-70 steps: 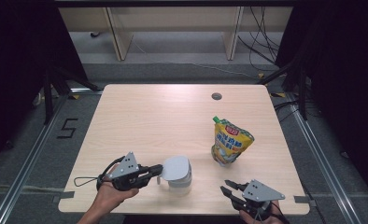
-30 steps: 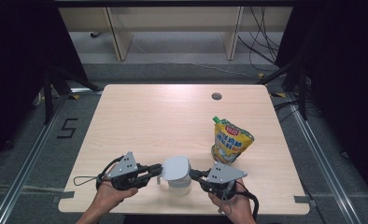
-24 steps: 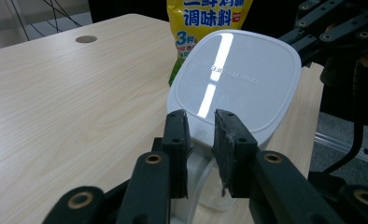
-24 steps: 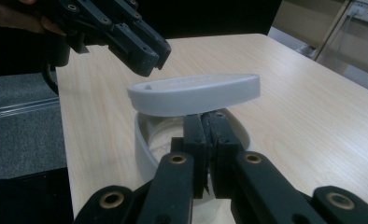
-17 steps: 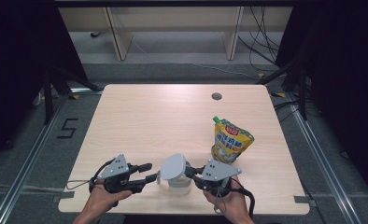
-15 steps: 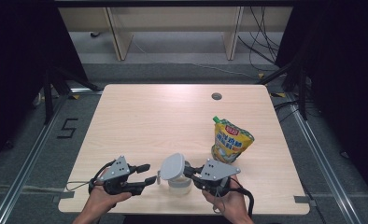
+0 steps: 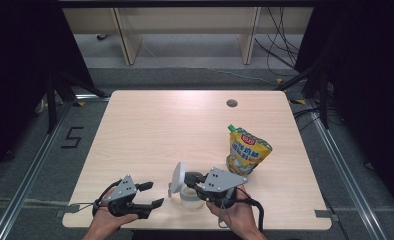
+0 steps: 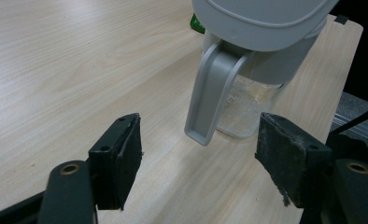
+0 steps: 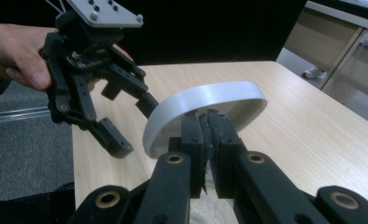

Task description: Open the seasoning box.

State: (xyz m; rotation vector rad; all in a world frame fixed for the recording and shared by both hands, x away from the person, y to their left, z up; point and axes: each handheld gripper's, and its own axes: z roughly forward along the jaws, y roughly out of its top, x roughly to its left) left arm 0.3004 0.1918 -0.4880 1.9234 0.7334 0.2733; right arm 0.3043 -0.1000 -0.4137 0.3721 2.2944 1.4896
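A clear jug (image 7: 191, 197) with a grey handle (image 8: 210, 93) stands near the table's front edge. Its round grey lid (image 7: 177, 176) is tipped up on edge over the jug's left side. My right gripper (image 7: 188, 178) is shut on that lid (image 9: 205, 100), jaws pinching its rim (image 9: 205, 126). My left gripper (image 7: 152, 194) sits left of the jug; its jaws have just been opening and stand wide with nothing between them. The handle lies just beyond the pads (image 8: 121, 154). From the right gripper view, the left gripper (image 9: 131, 120) is held in a hand.
A yellow stand-up pouch (image 7: 247, 155) with a green cap stands right of and behind the jug. A cable hole (image 7: 231, 103) is at the table's (image 7: 160, 130) far side. Dark floor and rails surround it.
The left gripper let go of the jug's handle, opened and drew back left and down. The right gripper came in, shut on the lid and tipped it up.
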